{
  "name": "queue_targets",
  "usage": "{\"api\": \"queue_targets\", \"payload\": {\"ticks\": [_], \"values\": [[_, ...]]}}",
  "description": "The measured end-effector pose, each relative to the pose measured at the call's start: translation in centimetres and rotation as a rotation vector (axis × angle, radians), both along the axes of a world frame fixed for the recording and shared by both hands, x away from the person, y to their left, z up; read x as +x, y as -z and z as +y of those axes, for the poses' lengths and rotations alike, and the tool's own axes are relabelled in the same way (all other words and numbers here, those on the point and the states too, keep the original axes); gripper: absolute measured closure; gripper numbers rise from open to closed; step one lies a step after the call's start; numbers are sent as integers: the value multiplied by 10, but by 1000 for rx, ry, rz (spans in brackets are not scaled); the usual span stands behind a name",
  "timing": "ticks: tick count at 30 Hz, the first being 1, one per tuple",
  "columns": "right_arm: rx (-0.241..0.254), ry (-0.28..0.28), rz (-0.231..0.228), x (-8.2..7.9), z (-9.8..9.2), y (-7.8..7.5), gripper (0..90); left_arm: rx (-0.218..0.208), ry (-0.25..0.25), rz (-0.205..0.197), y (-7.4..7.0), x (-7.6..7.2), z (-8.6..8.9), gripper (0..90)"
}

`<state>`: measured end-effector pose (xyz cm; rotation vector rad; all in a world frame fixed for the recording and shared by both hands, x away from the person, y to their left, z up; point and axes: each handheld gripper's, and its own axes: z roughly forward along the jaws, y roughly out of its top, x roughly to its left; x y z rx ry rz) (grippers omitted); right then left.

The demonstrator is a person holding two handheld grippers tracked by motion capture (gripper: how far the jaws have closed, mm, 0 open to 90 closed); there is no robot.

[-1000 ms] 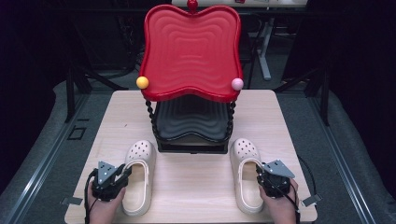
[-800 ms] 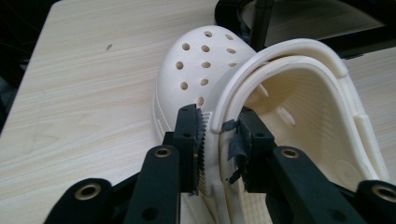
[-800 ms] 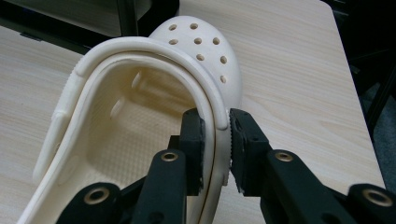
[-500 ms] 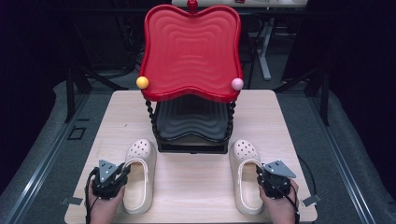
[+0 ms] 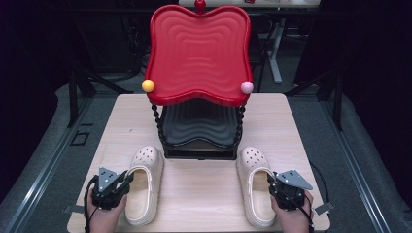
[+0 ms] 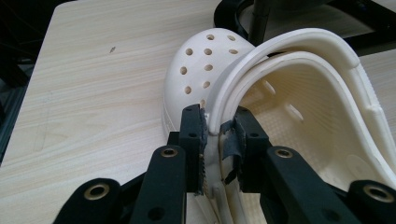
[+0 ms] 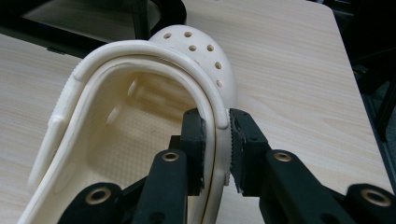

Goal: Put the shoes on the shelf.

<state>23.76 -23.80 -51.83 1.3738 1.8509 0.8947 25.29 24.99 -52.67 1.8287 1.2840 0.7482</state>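
Note:
Two cream clogs lie toe-forward on the wooden table, the left clog and the right clog. My left gripper grips the outer side wall of the left clog. Its jaws have just been closing, and in the left gripper view the gripper has both pads pressed on the wall and strap. My right gripper clamps the outer side wall of the right clog. In the right gripper view the gripper has one pad inside the shoe and one outside.
A two-tier rack stands at the table's middle back, with a red wavy top tray and a black lower tray. A yellow ball and a pink ball cap its front posts. Bare table lies between the clogs.

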Motion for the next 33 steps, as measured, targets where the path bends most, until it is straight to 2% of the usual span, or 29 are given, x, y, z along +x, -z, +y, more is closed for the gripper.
{"api": "queue_targets", "payload": {"ticks": [6,13,14,22,27,33], "values": [[11,-8,-14,-10,-1,-10,764,-26,27,-14,-10,-9,1,766],[12,-36,-39,-23,0,-27,764,-26,59,-36,-22,-21,0,766],[26,-45,-55,-27,3,-31,764,-42,66,-40,-25,-24,-1,766],[57,-88,-91,-40,13,-46,764,-48,106,-64,-36,-34,-9,767],[83,-115,-110,-43,20,-54,764,-54,130,-82,-43,-37,-15,768],[81,-140,-119,-40,28,-60,764,-54,155,-103,-51,-34,-24,768]]}}
